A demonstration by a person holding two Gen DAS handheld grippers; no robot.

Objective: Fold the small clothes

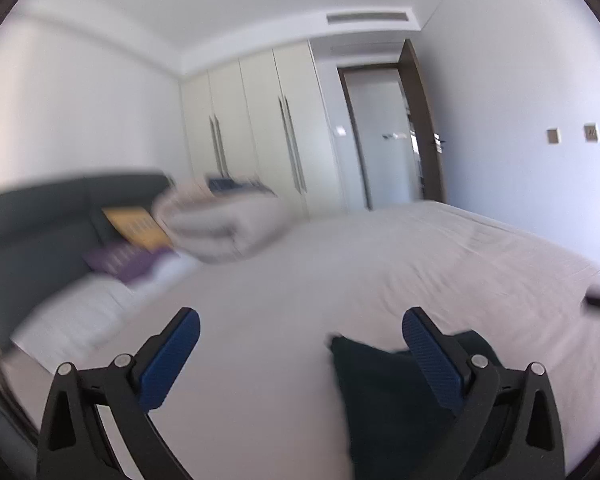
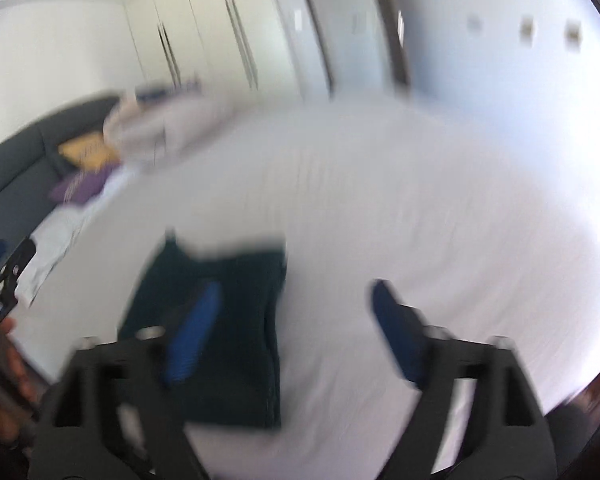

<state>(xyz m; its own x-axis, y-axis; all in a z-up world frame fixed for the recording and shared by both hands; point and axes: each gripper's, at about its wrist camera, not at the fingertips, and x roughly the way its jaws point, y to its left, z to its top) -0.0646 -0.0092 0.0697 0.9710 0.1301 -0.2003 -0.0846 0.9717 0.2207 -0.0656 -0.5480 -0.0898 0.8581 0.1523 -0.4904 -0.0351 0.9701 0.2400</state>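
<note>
A dark, folded garment lies flat on the white bed, low and left of centre in the right wrist view and at the lower right in the left wrist view. Both the left gripper and the right gripper stand wide open above it, holding nothing. A rolled duvet, orange and purple cushions and a dark headboard crowd the left, while the bed's right half lies bare.
</note>
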